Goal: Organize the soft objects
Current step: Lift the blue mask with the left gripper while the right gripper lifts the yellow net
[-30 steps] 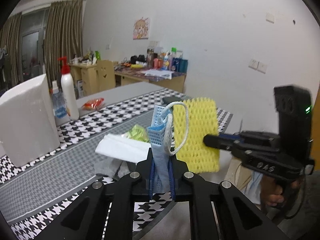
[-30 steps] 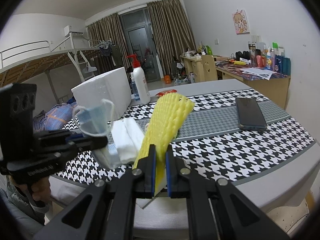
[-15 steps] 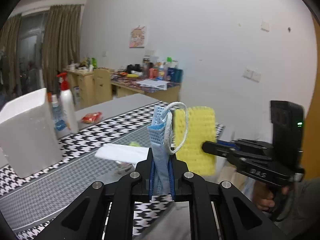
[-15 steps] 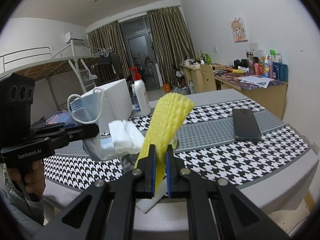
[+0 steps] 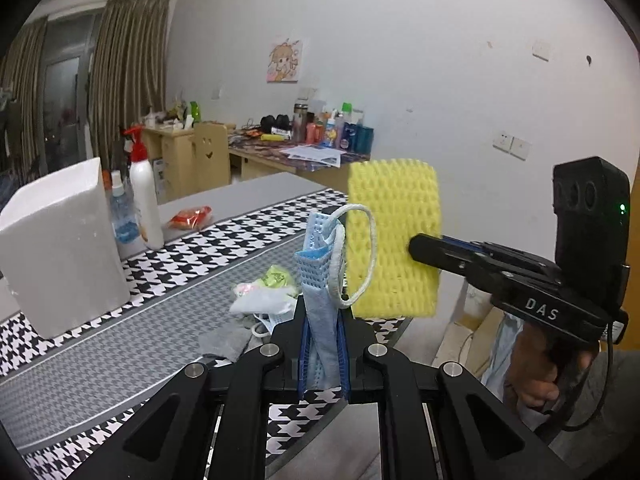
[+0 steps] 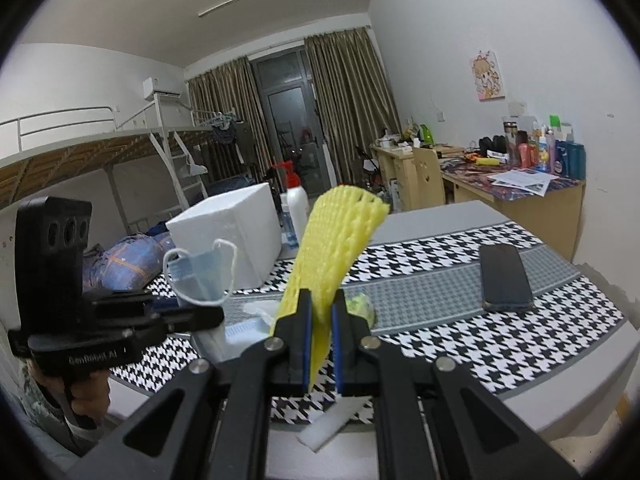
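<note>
1. Left wrist view: the left claw (image 5: 323, 354) is pinching a folded blue face mask (image 5: 320, 300), which stands upright between the blue pads with its white ear loop (image 5: 358, 256) curling free above.
2. Just to its right, the right claw (image 5: 418, 246) reaches in from the side and grips a yellow foam net sleeve (image 5: 394, 236), held in the air over the near corner of the worktop (image 5: 100, 364).
3. Right wrist view: the right claw (image 6: 320, 346) is pressed onto the sleeve's (image 6: 334, 244) lower end; the sleeve rises and bends to the right, open-celled and spongy.
4. A heap of soft items (image 5: 262, 300), white tissue, a green wrapper and grey cloth, lies on the grey centre strip behind the mask.
5. That strip is bare between the heap and the white foam block (image 5: 56, 248), which stands near the left edge beside a white pump bottle (image 5: 144, 200).
6. A black phone (image 6: 504, 278) lies flat on the houndstooth cloth well to the right, near the worktop's rounded edge.
7. A white strip (image 6: 334, 420) overhangs the near edge below the right claw.
</note>
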Demonstrator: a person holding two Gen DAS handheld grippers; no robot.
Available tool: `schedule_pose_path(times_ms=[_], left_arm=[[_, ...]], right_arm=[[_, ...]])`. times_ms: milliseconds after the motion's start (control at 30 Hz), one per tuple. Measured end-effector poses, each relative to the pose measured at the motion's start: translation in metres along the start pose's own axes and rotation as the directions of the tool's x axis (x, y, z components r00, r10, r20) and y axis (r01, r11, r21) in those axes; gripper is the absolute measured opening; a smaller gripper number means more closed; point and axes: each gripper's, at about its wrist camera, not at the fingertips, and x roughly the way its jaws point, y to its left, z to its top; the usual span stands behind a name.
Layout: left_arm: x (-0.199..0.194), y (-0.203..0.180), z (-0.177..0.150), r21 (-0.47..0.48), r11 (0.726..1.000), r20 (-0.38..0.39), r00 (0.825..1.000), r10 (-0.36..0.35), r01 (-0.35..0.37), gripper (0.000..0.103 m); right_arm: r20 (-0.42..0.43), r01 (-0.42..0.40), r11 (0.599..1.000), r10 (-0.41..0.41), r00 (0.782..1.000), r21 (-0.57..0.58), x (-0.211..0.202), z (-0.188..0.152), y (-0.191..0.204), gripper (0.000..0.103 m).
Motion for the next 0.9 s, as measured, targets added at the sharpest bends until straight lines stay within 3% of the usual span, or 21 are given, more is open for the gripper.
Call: schedule_pose_path(times_ms=[267,400,500,600,900], left_arm=[[-0.012,-0.002,0.003,0.015,1.0,0.024,1.0,-0.016,0.016,0.013],[-0.02,0.007,0.004,0.0,1.0,0.045,0.999,0.005,-0.005,0.013],[-0.025,0.016,0.005,-0.015,0.999,0.056,0.998,0.031,-0.03,0.013],[-0.029,0.026,0.005,-0.037,0.998,0.063,0.996,0.056,-0.053,0.013],[-0.035,0.05,0.008,-0.081,0.988,0.075,0.988,0.137,-0.131,0.013]], right_arm=[[-0.018,-0.063,0.998,0.063,0.998,-0.029,0.02,0.004,0.018,0.012],[-0.057,-0.021,0.998,0.018,0.998,-0.052,0.044,0.005,0.02,0.011],[-0.048,0.094,0.991,-0.099,0.994,-0.094,0.056,0.005,0.023,0.011],[-0.054,0.148,0.983,-0.155,0.986,-0.107,0.066,0.007,0.021,0.011],[-0.013,0.222,0.968,-0.225,0.974,-0.116,0.062,0.024,0.02,0.011]])
